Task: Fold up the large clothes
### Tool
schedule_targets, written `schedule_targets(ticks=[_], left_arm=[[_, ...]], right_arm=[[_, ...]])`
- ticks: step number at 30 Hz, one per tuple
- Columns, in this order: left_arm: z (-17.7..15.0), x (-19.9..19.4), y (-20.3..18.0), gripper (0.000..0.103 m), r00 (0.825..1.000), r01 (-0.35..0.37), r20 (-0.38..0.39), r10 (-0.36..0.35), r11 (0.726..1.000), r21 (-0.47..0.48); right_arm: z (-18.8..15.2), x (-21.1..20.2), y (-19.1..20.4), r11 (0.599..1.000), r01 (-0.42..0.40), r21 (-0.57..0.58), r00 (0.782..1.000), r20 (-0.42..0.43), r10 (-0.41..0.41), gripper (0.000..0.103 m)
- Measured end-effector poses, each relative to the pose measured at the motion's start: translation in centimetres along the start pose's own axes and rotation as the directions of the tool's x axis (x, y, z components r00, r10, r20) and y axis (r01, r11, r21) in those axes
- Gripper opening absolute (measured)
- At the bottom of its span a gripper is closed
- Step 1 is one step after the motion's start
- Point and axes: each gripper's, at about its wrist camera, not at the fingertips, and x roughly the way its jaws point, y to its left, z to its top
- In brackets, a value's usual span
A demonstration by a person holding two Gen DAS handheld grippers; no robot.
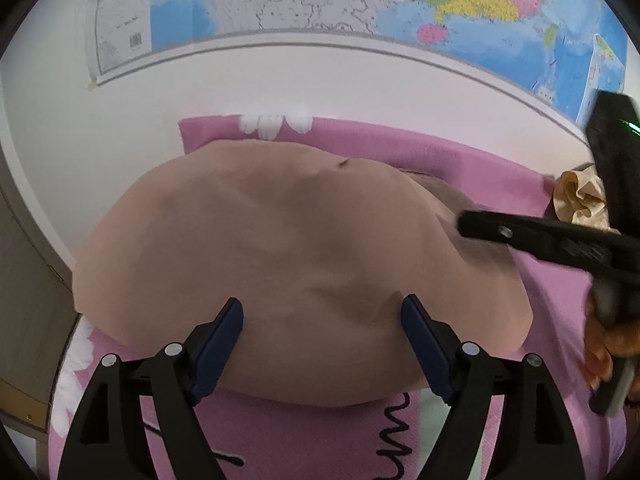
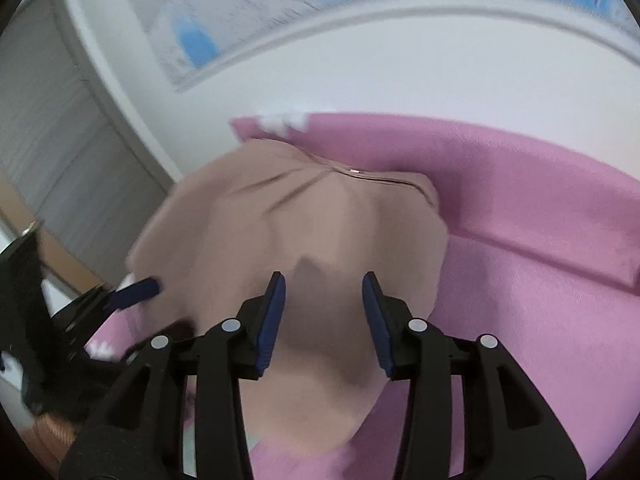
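A tan garment point(image 1: 288, 264) lies folded into a broad rounded pad on a pink mat point(image 1: 472, 164). My left gripper point(image 1: 322, 312) hovers over its near edge, blue pads wide apart, nothing pinched. At the right of the left wrist view, a black finger point(image 1: 500, 232) of the other gripper reaches over the garment's right side. In the right wrist view the garment point(image 2: 320, 220) shows a zipper seam point(image 2: 360, 172) at its far end. My right gripper point(image 2: 324, 284) is open above the cloth, pads clear of it. A blue pad point(image 2: 138, 288) of the left gripper shows at the left.
A crumpled cream cloth point(image 1: 580, 196) sits at the mat's far right. A white wall with a coloured map point(image 1: 460, 4) rises behind. A grey cabinet point(image 2: 60, 128) stands to the left. A hand point(image 1: 604, 352) holds the right gripper's handle. White prints and black script mark the mat.
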Motion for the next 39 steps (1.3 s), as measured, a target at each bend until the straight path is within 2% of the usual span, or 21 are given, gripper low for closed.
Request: schedule_targets(ticks=[2,4,6,8,10,12,15,18,21,22,24,28,29,32,36,39], left_arm=[[-0.1,-0.5,0.3,0.084,1.000,-0.003,0.018,0.003,1.000,-0.015],[-0.3,-0.8,0.3,0.084,0.999,-0.002,0.033,0.002,1.000,-0.011],[-0.2,-0.4,0.4,0.084,1.000,-0.008,0.021,0.008,1.000,-0.013],[0.1,0.3,0.5,0.083,1.000,-0.024,-0.003,0.024,1.000,-0.007],[0.4,0.3,0.4,0.083,0.999,-0.033,0.005,0.033,0.999,0.017],[0.9,0.2,0.4,0.083,0.999,-0.028,0.019,0.028,0.999,0.029],[1.4,0.6,0.6,0.080,1.000,-0.022,0.013,0.021,0.999,0.025],[1.5,1.7,0.5,0.077,1.000,0.007,-0.021,-0.006,1.000,0.015],[1.2,2.0,0.3,0.077,1.000,-0.003,-0.025,0.004,1.000,0.021],[1.1,1.9,0.2,0.077,1.000,-0.003,-0.023,0.004,1.000,0.025],[1.2,1.7,0.4,0.077,1.000,0.003,-0.021,-0.003,1.000,0.022],[1.5,1.6,1.0,0.076,1.000,0.000,-0.014,0.000,1.000,0.010],[1.6,1.5,1.1,0.075,1.000,-0.002,-0.014,0.002,1.000,0.010],[1.7,1.3,1.3,0.073,1.000,0.011,-0.008,-0.011,1.000,0.003],[1.7,1.7,1.0,0.072,1.000,0.022,-0.020,-0.022,1.000,0.015],[1.4,1.9,0.6,0.072,1.000,0.002,-0.026,-0.002,1.000,0.023]], right_arm=[[-1.2,-1.4,1.1,0.999,-0.016,-0.048,1.000,0.025,0.018,0.042],[-2.5,-2.0,2.2,0.994,-0.024,-0.105,1.000,0.015,0.025,0.043],[-3.7,-1.1,3.0,0.985,0.007,-0.172,0.999,-0.037,-0.014,0.042],[-4.2,0.1,2.7,0.983,0.019,-0.182,0.995,-0.092,-0.036,0.042],[-3.4,-0.2,2.3,0.989,-0.009,-0.146,0.996,-0.084,-0.003,0.042],[-1.8,-1.1,2.4,0.990,-0.007,-0.139,1.000,-0.031,0.003,0.043],[2.1,-1.4,3.0,0.991,-0.044,-0.124,0.998,0.038,0.049,0.043],[4.7,0.9,4.1,0.991,-0.055,-0.125,0.998,0.023,0.059,0.039],[5.4,3.9,4.3,0.991,-0.028,-0.134,0.998,-0.050,0.022,0.030],[5.1,5.5,4.1,0.989,0.018,-0.148,0.996,-0.088,-0.031,0.027],[4.0,6.9,3.2,0.984,0.062,-0.166,0.991,-0.109,-0.081,0.025],[3.3,4.9,2.3,0.991,0.041,-0.125,0.995,-0.081,-0.052,0.022],[3.1,3.7,2.3,0.992,0.031,-0.123,0.997,-0.063,-0.039,0.026],[1.9,0.7,2.6,0.990,-0.011,-0.144,1.000,-0.029,0.007,0.030],[-1.8,-1.1,2.6,0.985,-0.039,-0.167,0.998,-0.050,0.031,0.033],[-3.5,-0.7,2.6,0.981,-0.011,-0.196,0.998,-0.068,-0.003,0.038]])
